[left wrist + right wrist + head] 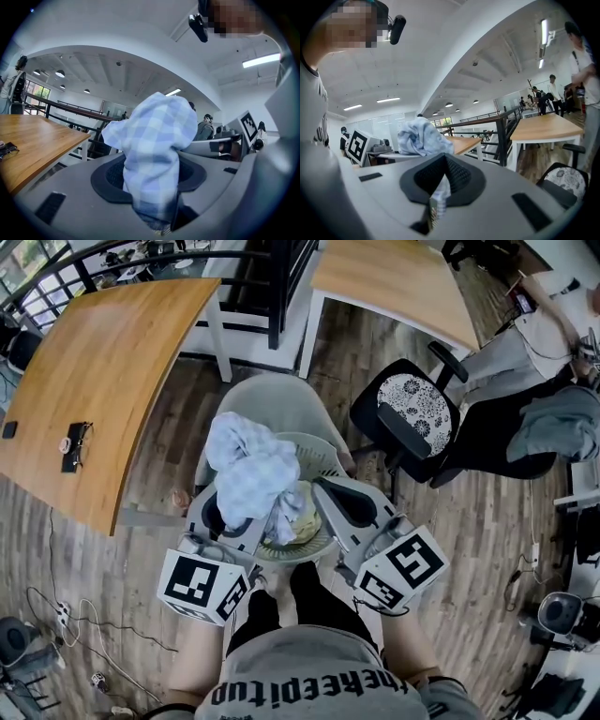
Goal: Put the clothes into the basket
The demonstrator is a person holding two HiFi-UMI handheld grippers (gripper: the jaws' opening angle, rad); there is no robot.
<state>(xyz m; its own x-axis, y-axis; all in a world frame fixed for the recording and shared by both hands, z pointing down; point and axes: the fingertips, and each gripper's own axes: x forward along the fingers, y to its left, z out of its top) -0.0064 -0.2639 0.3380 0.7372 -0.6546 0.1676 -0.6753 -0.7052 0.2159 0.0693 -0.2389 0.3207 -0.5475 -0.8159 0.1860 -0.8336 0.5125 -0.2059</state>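
From the head view I see the long wooden table to my left and a second one further off, with a black office chair to the right. Neither gripper view shows the floor or what lies below the jaws. Only the head view shows the pale slatted basket, which sits directly under both grippers. The blue-and-white checked cloth is bunched above the basket rim and its lower end hangs down inside. The left gripper has its jaws clamped on a thick wad of that cloth. Its own view shows this plainly, with fabric filling the gap and billowing up over the pads. The right gripper has its jaws nearly together, pinching just a thin edge of the same cloth. In its view the main bundle sits off to the left, beside the other gripper's marker cube. That view alone shows people standing by the far tables.
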